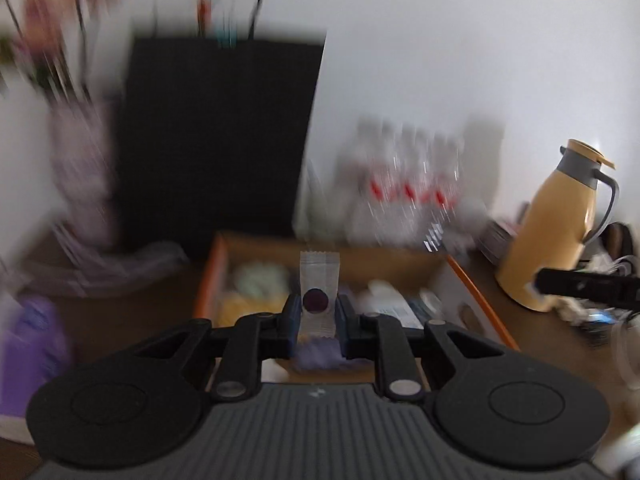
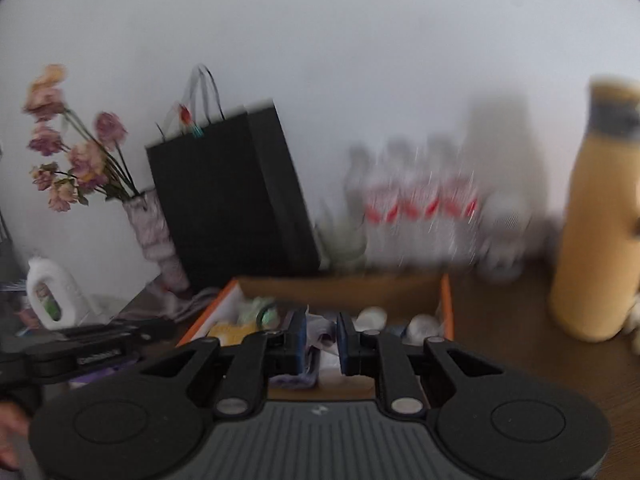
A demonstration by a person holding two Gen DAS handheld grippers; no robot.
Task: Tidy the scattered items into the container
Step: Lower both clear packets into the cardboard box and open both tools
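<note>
Left tongs (image 1: 317, 312) pinch a sachet (image 1: 318, 292) before the box (image 1: 208, 276), black bag (image 1: 220, 140) behind.

Honestly you won't get any readable text out of either view; the red-banded labels on the water bottles (image 2: 416, 208) are pure motion smear; the white detergent bottle (image 2: 54, 294) has a green label too small and soft to read; the left claw (image 2: 96, 354) carries a small pale marking in the right wrist view, but it's just blur.
</note>
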